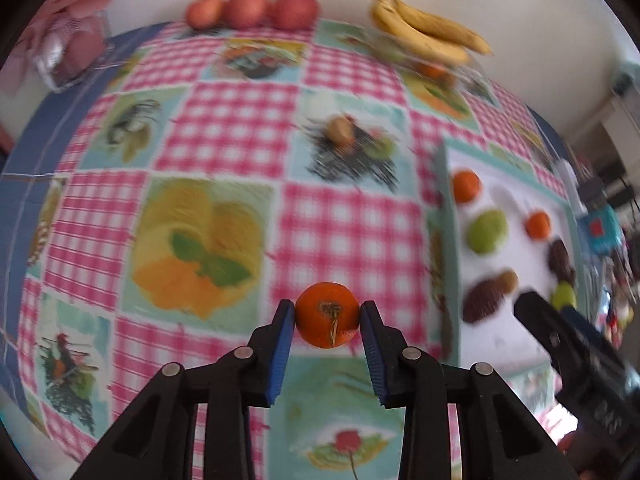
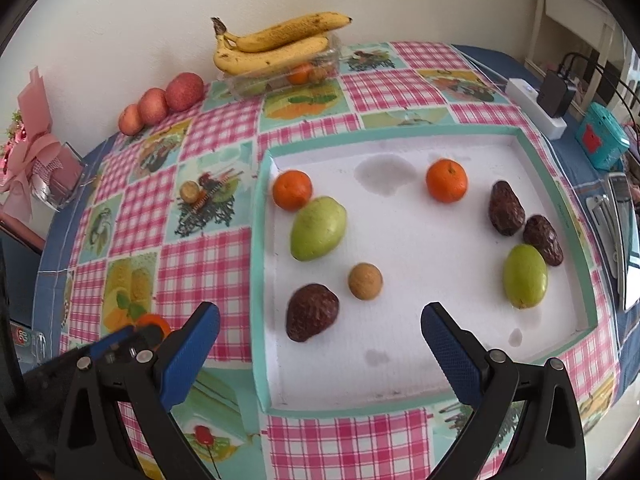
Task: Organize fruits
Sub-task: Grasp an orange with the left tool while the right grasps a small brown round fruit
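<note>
My left gripper (image 1: 327, 320) is shut on a small orange tangerine (image 1: 327, 314), held above the checked tablecloth left of the tray. In the right wrist view that tangerine (image 2: 154, 322) peeks out behind the left gripper at the lower left. My right gripper (image 2: 320, 330) stands open over the near part of the white tray (image 2: 400, 360), with nothing between its fingers. In the tray lie two tangerines (image 2: 292, 190) (image 2: 447, 181), two green fruits (image 2: 318, 228) (image 2: 525, 276), three dark brown fruits (image 2: 312, 312) (image 2: 506, 208) (image 2: 543, 239) and a small tan round fruit (image 2: 365, 281).
Three red apples (image 2: 162, 102) line the wall at the back left. Bananas (image 2: 272, 46) lie on a clear box (image 2: 280, 76) holding more fruit. A small brown fruit (image 2: 189, 192) sits on the cloth. A pink bouquet (image 2: 36, 152) stands left; a power strip (image 2: 536, 106) and teal box (image 2: 602, 140) sit right.
</note>
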